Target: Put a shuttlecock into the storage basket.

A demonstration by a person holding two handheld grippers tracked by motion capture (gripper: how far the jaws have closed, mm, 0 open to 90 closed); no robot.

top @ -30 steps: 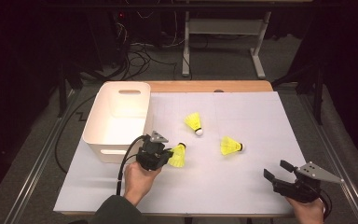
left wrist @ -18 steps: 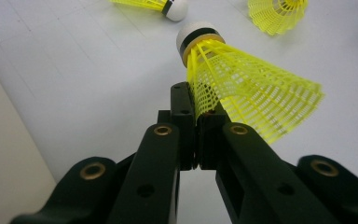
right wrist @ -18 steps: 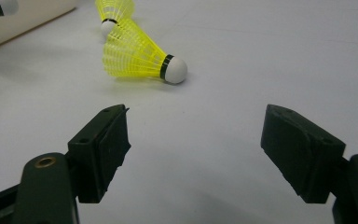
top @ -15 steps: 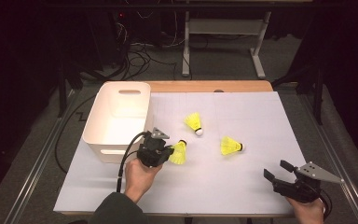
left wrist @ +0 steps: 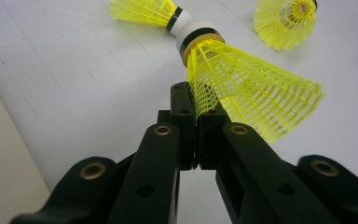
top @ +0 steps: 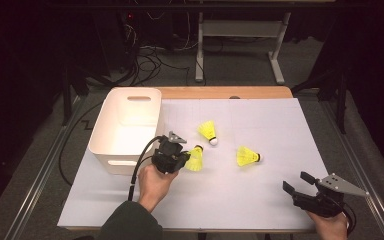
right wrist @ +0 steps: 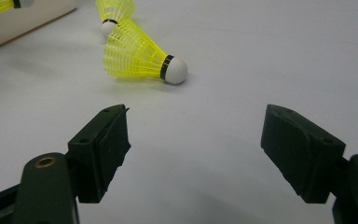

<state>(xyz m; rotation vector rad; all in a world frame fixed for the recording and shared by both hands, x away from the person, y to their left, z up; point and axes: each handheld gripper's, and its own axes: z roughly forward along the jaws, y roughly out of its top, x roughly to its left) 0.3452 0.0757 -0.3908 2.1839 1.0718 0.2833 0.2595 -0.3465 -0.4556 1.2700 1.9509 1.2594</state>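
Little has moved since the earlier frames: the left gripper (top: 184, 156) has crept only slightly, keeping its grip, and the right gripper (top: 296, 182) sits where it was. In the left gripper view the two black jaws are pressed nearly together, pinching the edge of the mesh skirt of a yellow shuttlecock (left wrist: 247, 84), whose cork end points away from the gripper and up the picture. In the high view that held shuttlecock (top: 195, 158) sits at the gripper's tip, just over the white sheet (top: 260, 200) that covers the table. Directly to the gripper's left side stands the white bin (top: 125, 125), its near wall close by the hand that carries the gripper. Just beyond the held one, a second shuttlecock (top: 208, 132) lies on the sheet with its cork toward the person, and a third shuttlecock (top: 247, 156) lies farther off to the right, between the two grippers. The right gripper rests low at the near right corner of the sheet, well apart from the left, its jaws spread wide with nothing between them; in the right gripper view the third shuttlecock (right wrist: 140, 58) lies ahead of its open jaws, cork to the right.
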